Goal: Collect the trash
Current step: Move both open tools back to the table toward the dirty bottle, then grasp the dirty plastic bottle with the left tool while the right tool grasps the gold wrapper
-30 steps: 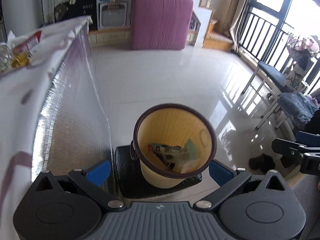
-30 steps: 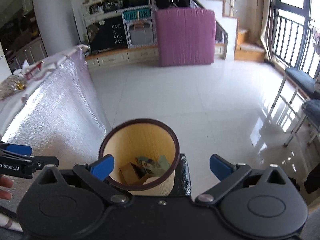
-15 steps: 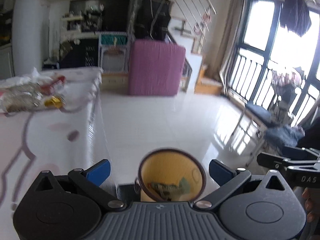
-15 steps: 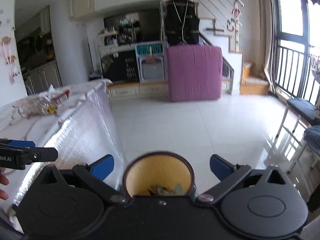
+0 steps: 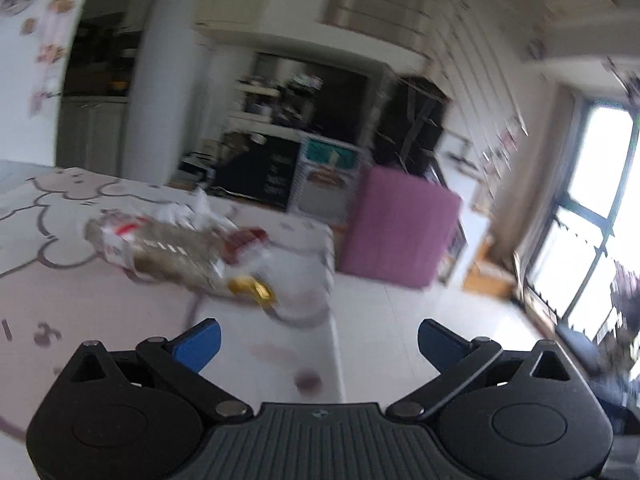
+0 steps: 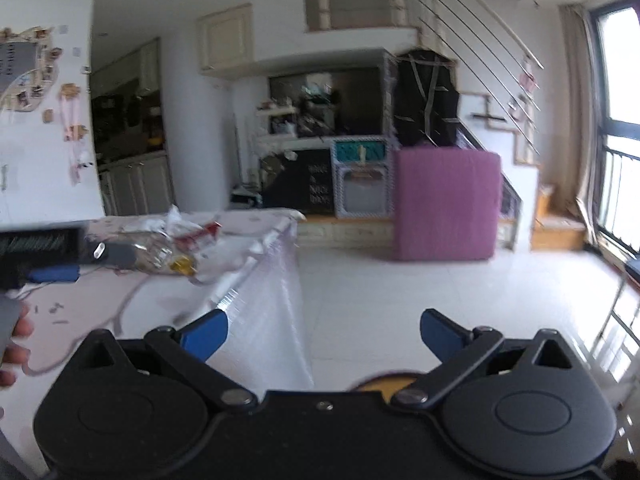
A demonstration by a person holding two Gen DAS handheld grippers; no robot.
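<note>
Up at table height, the left gripper (image 5: 318,334) is spread wide with nothing between its blue fingertips (image 5: 198,340), facing the trash (image 5: 176,250) heaped near the far edge of the table (image 5: 100,320): a clear wrapper, a red-and-white packet and a gold foil piece. The right gripper (image 6: 324,330) is equally wide and empty, beyond the table's side edge over the floor (image 6: 440,292). Only a sliver of the bin (image 6: 386,382) shows beneath it.

One desk (image 5: 120,320) carries one clear wrapper (image 5: 160,248), one red-and-white packet (image 5: 244,242) and one gold wrapper (image 5: 252,288), while one bin (image 6: 384,384) and one purple mattress (image 6: 444,204) stand on the floor.
</note>
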